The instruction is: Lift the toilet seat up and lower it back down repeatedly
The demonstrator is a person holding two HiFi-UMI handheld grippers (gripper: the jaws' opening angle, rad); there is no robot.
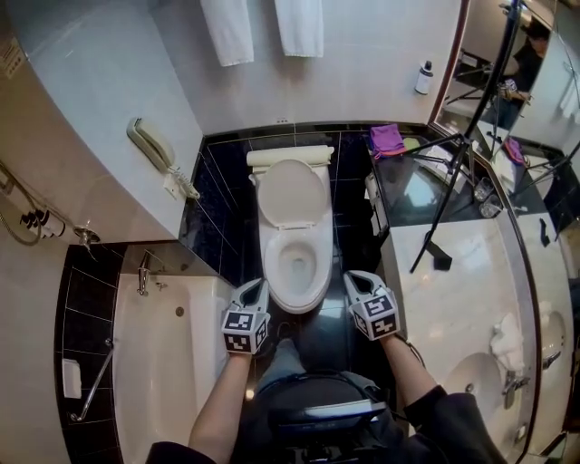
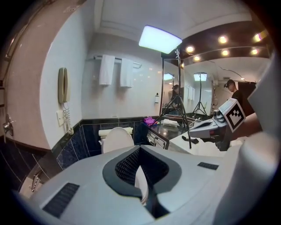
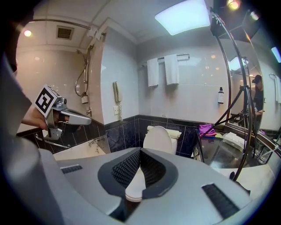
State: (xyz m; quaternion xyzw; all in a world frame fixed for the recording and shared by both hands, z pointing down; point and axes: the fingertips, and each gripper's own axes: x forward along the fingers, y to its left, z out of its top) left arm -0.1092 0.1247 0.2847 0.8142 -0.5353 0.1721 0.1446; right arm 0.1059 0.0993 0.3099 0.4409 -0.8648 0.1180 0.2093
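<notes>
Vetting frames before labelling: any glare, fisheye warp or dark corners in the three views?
Head view: evenly lit and sharp, walls bow toward the edges, black tiles and the dark counter show reflections. Left gripper view: ceiling light blown out, strong fisheye, black corners. Right gripper view: ceiling light blown out too, wall lines curved, corners dark.

We find the two towels (image 1: 227,27) cut off by the head view's top edge and the bathtub (image 1: 168,362) by its bottom edge. In both gripper views the jaws hide most of the toilet bowl (image 3: 134,184). The bottle (image 1: 423,80) carries a label too small to read.
</notes>
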